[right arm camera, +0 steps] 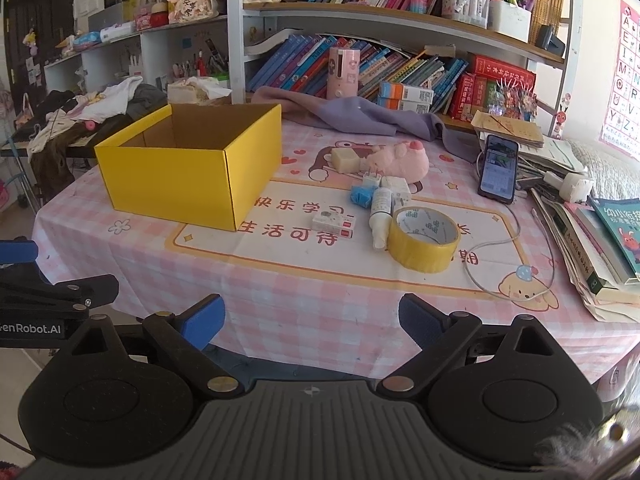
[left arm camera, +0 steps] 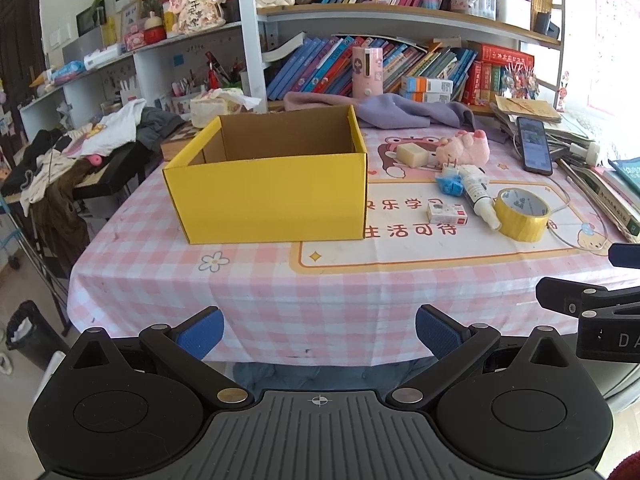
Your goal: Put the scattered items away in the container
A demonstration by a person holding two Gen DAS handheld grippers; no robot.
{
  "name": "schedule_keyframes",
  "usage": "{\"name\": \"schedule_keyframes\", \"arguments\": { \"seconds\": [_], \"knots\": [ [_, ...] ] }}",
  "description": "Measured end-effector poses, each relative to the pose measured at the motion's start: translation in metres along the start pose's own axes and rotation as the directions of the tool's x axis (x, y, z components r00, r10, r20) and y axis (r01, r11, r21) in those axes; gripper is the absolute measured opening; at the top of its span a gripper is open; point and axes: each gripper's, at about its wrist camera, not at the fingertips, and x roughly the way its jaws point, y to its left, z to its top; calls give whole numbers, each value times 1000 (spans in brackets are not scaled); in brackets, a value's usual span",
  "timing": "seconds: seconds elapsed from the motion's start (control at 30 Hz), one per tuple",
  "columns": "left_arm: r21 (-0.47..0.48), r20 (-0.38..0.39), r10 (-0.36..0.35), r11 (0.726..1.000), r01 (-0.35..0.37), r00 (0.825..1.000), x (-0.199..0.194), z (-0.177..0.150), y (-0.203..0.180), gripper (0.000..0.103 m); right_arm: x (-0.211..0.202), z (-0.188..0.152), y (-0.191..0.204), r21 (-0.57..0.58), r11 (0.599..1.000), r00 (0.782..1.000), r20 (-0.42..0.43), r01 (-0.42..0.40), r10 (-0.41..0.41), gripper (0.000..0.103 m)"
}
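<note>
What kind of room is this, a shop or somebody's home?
Most likely a home, probably a child's study corner. Shelves packed with children's books stand behind a table with a pink cartoon tablecloth, an alphabet poster hangs on the wall, and clothes lie heaped nearby.

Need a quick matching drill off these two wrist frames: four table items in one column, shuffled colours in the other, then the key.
Things:
1. cardboard box
2. plush toy
3. smartphone
4. cloth in front of the books

Colours:
A. pink
B. purple
C. yellow outside, brown inside
D. black frame, screen lit

Pairs: 1-C, 2-A, 3-D, 4-B.

Both the left gripper and the right gripper are open and hold nothing.
</note>
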Motion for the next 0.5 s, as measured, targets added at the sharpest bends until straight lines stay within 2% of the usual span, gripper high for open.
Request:
{"name": "schedule_keyframes", "arguments": {
  "seconds": [0.23,0.5],
  "knots": [
    [-33,2,-19,999,19,1000,0,-2,8,103,0,0,3,7,1000,1000,0,-10,10,86],
    [-16,16,-27,1000,27,1000,-2,-2,7,103,-1,0,5,10,1000,1000,4,-9,9,86]
  ]
}}
